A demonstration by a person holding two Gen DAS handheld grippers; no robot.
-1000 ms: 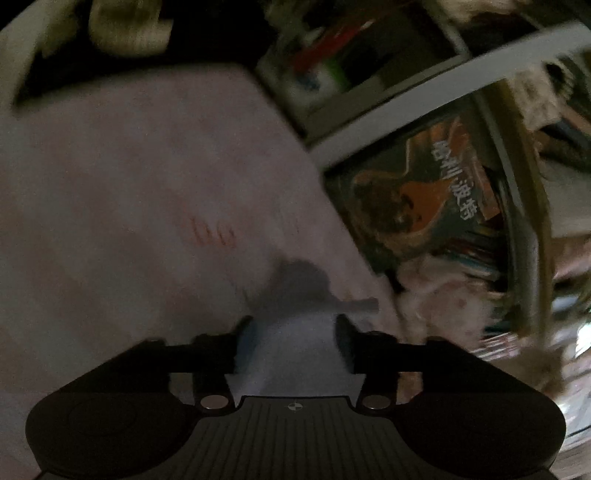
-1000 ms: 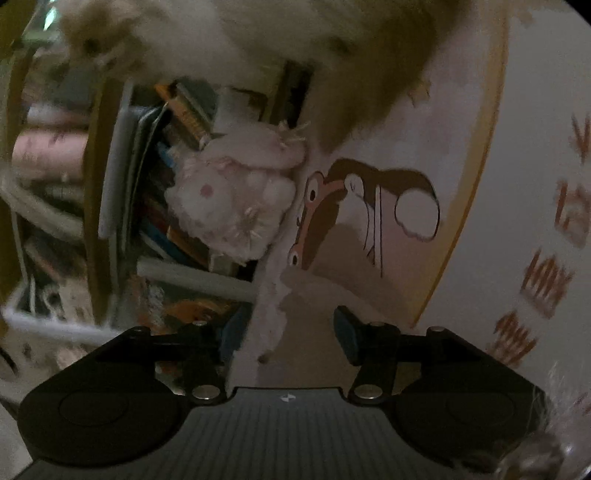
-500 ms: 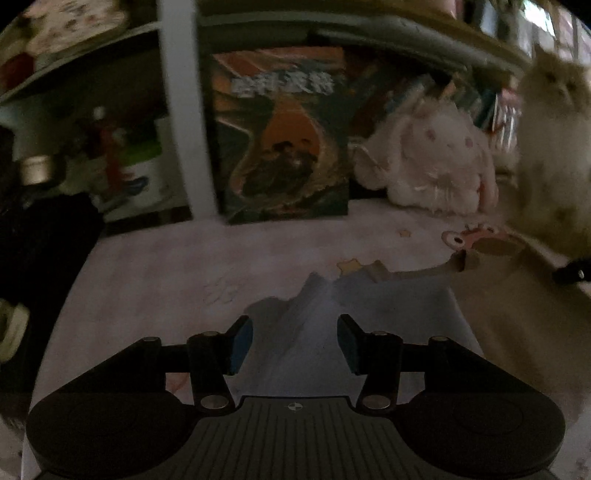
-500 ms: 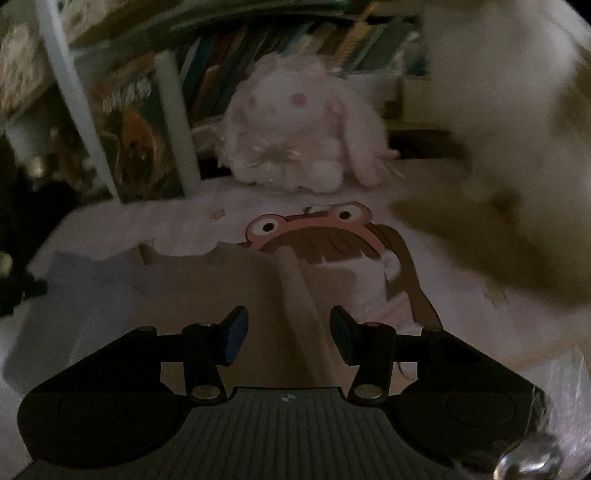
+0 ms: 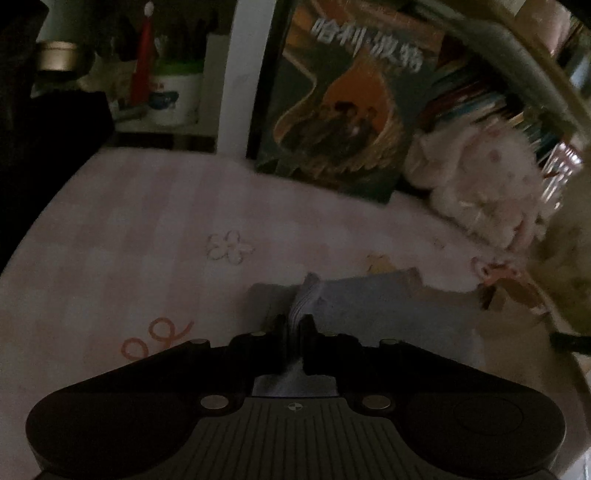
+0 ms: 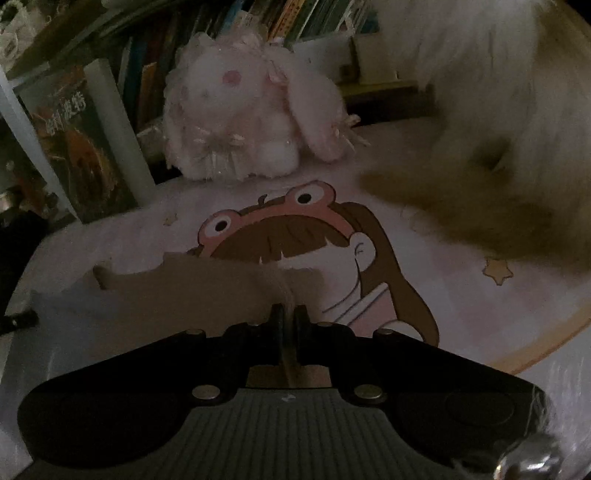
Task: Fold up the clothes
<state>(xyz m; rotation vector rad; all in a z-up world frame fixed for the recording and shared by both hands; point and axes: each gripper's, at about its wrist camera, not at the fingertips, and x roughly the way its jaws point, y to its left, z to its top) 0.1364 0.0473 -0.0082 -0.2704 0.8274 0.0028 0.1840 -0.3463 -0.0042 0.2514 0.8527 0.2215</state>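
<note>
step: grasp. left gripper [image 5: 294,334] jaws have just been closing — now pinched on a ridge of the pale blue cloth [image 5: 369,314] lying on the pink mat [image 5: 147,229]. right gripper [image 6: 289,325] likewise just closed, nipping the tan cloth [image 6: 207,284] edge. next, likely: lift both corners together and carry them over — keep tension even; the cat [image 6: 517,129] sits close.

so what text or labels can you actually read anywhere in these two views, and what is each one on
"哈利·波特": pale lettering across the top of the tall dark illustrated book cover leaning against the shelf, left wrist view.
The same title on that cover in the right wrist view: too blurred to read.
Spines of the colourful shelved books: too small to read.
Label on the white plastic tub with a green lid: too blurred to read.
</note>
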